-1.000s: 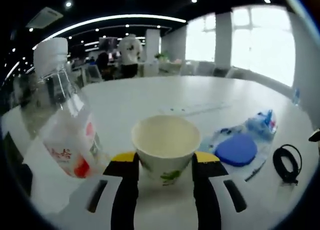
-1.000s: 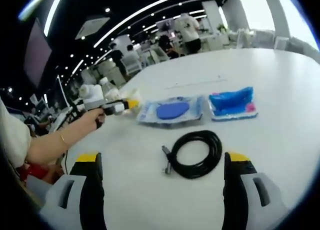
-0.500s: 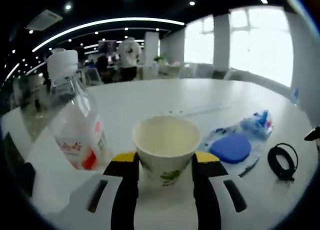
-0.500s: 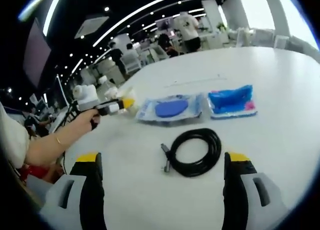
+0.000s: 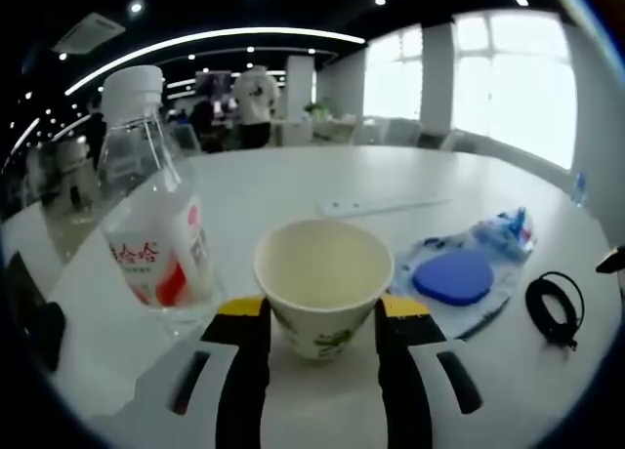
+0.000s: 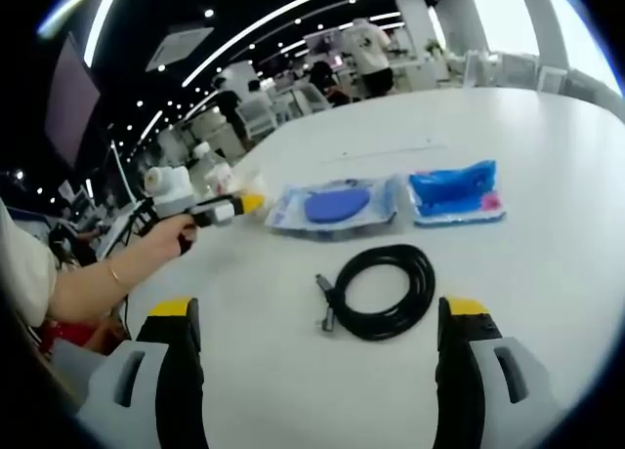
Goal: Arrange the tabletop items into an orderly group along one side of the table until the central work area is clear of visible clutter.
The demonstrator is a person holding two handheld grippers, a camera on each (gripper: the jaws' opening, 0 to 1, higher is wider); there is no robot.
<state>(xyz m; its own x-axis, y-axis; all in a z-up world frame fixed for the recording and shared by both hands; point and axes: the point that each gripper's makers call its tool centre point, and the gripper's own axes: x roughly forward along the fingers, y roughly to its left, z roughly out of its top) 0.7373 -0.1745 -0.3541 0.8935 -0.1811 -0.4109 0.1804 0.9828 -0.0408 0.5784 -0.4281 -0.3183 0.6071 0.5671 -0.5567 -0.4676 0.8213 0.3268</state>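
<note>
Clamped by the left gripper (image 5: 317,317), the cup (image 5: 323,285) was best kept upright and set just beside the bottle (image 5: 156,215) — the right gripper (image 6: 317,371) was held apart over the cable (image 6: 381,293).

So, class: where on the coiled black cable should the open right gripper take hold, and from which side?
Judging by its pose, grip the far arc of the black cable from above: it lies flat, bundled strands there, connector end sticking out left. The right gripper stands open, wide of it.
</note>
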